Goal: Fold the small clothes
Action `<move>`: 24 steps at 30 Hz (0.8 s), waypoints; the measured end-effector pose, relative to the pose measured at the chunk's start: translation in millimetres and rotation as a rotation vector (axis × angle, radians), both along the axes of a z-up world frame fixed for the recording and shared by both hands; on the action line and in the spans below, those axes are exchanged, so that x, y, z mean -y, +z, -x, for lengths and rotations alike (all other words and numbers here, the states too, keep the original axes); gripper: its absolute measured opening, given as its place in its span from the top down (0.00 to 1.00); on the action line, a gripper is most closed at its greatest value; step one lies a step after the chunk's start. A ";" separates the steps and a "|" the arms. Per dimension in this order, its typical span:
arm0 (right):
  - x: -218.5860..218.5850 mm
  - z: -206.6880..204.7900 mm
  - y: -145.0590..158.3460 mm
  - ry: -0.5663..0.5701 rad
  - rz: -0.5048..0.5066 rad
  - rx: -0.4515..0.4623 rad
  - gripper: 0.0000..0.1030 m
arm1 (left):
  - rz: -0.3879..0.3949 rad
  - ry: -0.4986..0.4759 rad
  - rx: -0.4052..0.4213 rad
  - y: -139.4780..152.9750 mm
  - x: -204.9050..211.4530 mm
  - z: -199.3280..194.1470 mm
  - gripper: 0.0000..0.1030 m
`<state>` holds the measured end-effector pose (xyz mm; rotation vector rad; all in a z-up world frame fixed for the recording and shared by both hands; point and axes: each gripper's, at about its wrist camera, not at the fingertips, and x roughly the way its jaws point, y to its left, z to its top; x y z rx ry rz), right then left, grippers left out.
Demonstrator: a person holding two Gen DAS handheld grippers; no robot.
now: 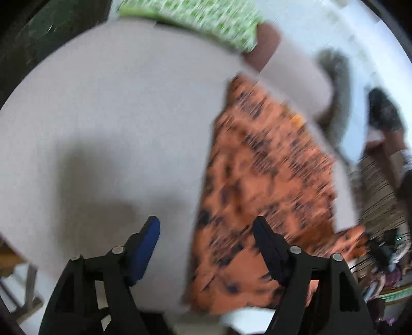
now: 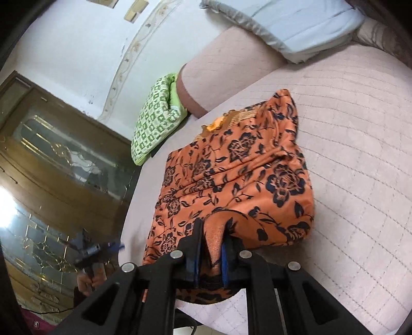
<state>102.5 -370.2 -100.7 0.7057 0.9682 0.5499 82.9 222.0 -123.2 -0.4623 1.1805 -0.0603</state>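
An orange garment with a dark floral print lies partly folded on the pale quilted bed cover. My right gripper is shut on the garment's near edge, and a fold of orange cloth is pinched between its blue pads. In the blurred left wrist view the same garment spreads to the right of centre. My left gripper stands open above the bed, its right finger over the cloth's edge, with nothing gripped. That left gripper also shows, blurred, at the bed's left side.
A green patterned pillow leans at the bed's far left corner, and it also shows in the left wrist view. A light blue folded quilt rests at the head. A wooden cabinet with glass doors stands to the left.
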 end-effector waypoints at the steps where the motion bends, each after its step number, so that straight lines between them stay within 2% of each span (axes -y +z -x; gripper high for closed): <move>1: 2.7 1.9 -4.0 -0.011 -0.002 -0.009 0.88 | -0.006 0.005 -0.022 -6.8 0.2 7.5 0.27; 5: 14.0 11.3 -21.0 -0.041 -0.030 -0.043 0.88 | 0.065 0.012 -0.117 -38.9 16.5 31.1 0.27; 7: 16.2 14.6 -26.5 -0.047 -0.041 -0.056 0.88 | 0.067 -0.006 -0.127 -44.3 29.3 36.3 0.27; 8: 15.9 15.3 -28.1 -0.047 -0.044 -0.061 0.88 | 0.048 -0.020 -0.133 -46.9 36.3 36.1 0.27; 11: 14.4 17.3 -31.4 -0.049 -0.052 -0.078 0.88 | -0.083 -0.046 -0.149 -54.8 58.8 35.9 0.27; 15: 12.5 21.6 -29.5 -0.043 -0.048 -0.070 0.88 | -0.110 -0.049 -0.131 -55.2 66.9 40.1 0.27; 17: 12.5 21.5 -31.5 -0.045 -0.051 -0.077 0.88 | -0.102 -0.038 -0.122 -55.1 67.3 39.9 0.38; 19: 12.3 20.3 -33.4 -0.048 -0.059 -0.083 0.88 | -0.111 -0.036 -0.108 -53.0 65.2 41.5 0.66; 20: 11.5 19.7 -33.4 -0.048 -0.059 -0.083 0.88 | -0.097 -0.040 -0.099 -49.8 58.9 46.3 0.75; 21: 10.7 19.0 -32.9 -0.046 -0.057 -0.080 0.88 | -0.056 -0.049 -0.088 -47.8 52.8 47.4 0.89; 24: 10.4 15.9 -31.1 -0.043 -0.060 -0.075 0.88 | 0.030 -0.078 -0.040 -39.1 50.7 42.9 0.91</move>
